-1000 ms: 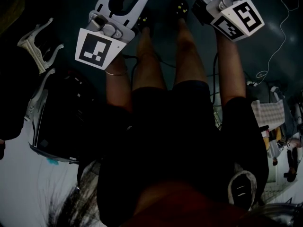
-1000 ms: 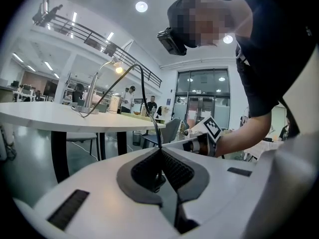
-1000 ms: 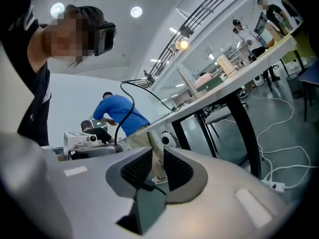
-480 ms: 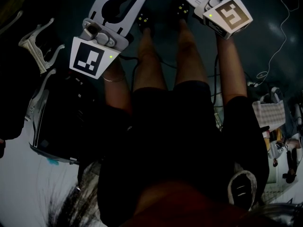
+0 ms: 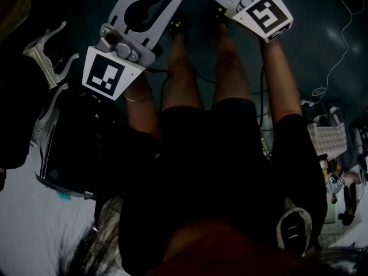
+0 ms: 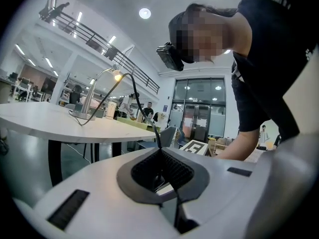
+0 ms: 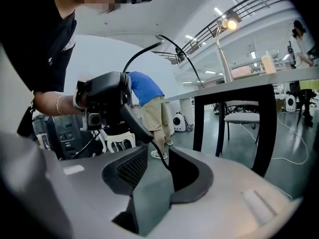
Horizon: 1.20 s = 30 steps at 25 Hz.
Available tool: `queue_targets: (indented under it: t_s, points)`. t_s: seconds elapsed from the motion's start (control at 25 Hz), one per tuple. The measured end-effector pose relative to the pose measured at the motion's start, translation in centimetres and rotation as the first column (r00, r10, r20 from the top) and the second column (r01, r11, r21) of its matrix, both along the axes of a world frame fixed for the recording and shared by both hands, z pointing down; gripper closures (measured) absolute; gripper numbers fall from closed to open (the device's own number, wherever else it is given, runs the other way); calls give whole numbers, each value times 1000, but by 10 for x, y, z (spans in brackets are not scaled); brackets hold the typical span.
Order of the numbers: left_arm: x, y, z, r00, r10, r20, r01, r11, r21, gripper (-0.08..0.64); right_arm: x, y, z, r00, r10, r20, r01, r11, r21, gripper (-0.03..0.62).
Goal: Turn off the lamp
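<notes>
The lamp (image 6: 115,75) is lit, its bulb glowing. Its base stands on the white tabletop (image 6: 114,130), back from the near edge and well apart from both grippers. The left gripper (image 6: 160,151) is clenched, its jaw tips together on nothing. The right gripper (image 7: 166,156) is likewise closed and empty, held below the tabletop's edge.

The person wears a black short-sleeved top (image 6: 269,59), dark shorts (image 5: 207,125) and dark shoes (image 5: 176,25) with small yellowish dots. A thin metal bangle (image 5: 138,98) circles the left wrist, and a black head-mounted camera (image 6: 169,58) sits on the head. The left tongs (image 6: 159,151) and right tongs (image 7: 167,158) are pale plastic with black ribbed pads (image 6: 177,169). Each carries a white cube (image 5: 106,73) printed with black square markers.
</notes>
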<state>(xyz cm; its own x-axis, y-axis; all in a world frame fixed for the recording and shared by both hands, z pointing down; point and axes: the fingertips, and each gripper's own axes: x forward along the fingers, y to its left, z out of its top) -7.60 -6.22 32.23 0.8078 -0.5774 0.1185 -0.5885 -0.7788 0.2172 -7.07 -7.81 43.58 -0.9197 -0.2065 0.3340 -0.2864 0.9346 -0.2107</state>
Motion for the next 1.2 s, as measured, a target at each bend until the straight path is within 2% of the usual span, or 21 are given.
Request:
queue_targets:
  t_s: [0.16, 0.28, 0.44, 0.56, 0.88, 1.2]
  points:
    - [-1, -2, 2, 1000, 10, -19, -11, 1000, -8, 546, -5, -2, -2, 1000, 10, 27, -11, 1000, 19, 499]
    - [-1, -2, 0, 999, 3, -32, -3, 1000, -4, 546, -5, 0, -2, 999, 3, 39, -4, 1000, 9, 541]
    - [-5, -5, 5, 1000, -9, 3, 9, 1000, 6, 546, -6, 6, 5, 1000, -2, 25, 2, 1000, -10, 565]
    - [-10, -8, 10, 1000, -23, 11, 23, 1000, 5, 545, -10, 16, 12, 999, -28, 24, 29, 999, -44, 580]
    - [-13, -10, 18, 998, -52, -35, 52, 999, -10, 542, -14, 41, 18, 992, -87, 87, 101, 979, -177, 585]
    - [-14, -11, 25, 997, -49, -54, 48, 999, -25, 509, -16, 61, 17, 981, -147, 124, 173, 956, -236, 588]
